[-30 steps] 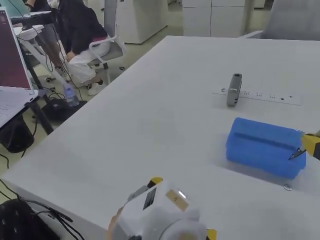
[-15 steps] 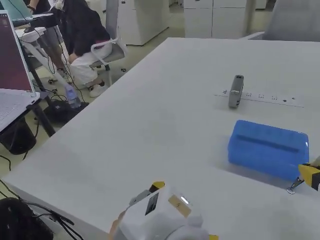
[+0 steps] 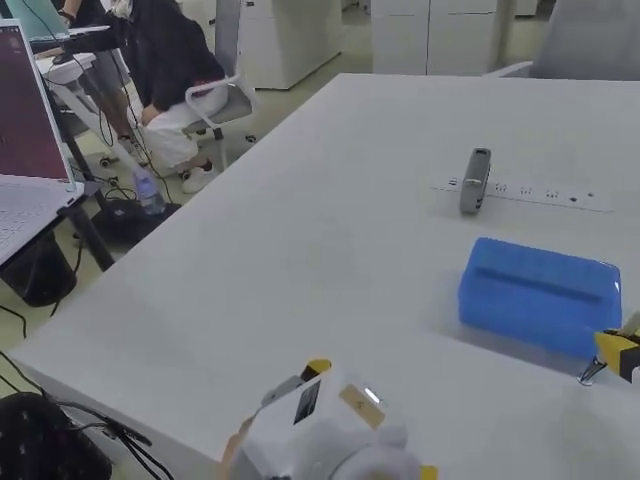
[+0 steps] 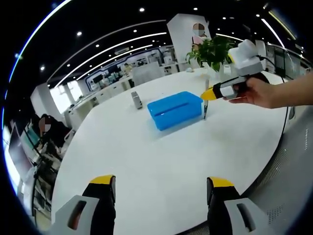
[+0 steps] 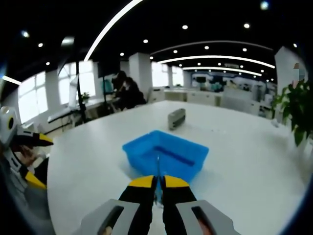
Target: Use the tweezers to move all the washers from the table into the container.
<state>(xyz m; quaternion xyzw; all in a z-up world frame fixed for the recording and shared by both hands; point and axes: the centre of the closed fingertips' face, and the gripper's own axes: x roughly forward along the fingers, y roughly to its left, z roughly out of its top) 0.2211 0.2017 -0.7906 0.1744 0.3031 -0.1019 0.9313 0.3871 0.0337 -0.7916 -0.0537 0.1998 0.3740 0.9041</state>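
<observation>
- The right gripper point(image 5: 157, 182) is clamping the tweezers point(image 5: 158, 167), whose tips are reaching the table point(image 3: 330, 250) just beside the blue container point(image 5: 166, 152).
- The left gripper point(image 4: 161, 185) is waiting, jaws wide.
- The washers are proving too small to make out, so the count remaining is unclear.

readable text: none can be made out.
stickers point(image 3: 357, 398): on the left gripper point(image 3: 368, 418) housing, near edge; one dark, one gold, too blurred to read.
power strip point(image 3: 540, 192): far right on the worktop point(image 3: 330, 250); faint marks, too small to read.
laptop screen point(image 3: 25, 110): far left; dark red, no legible characters.
</observation>
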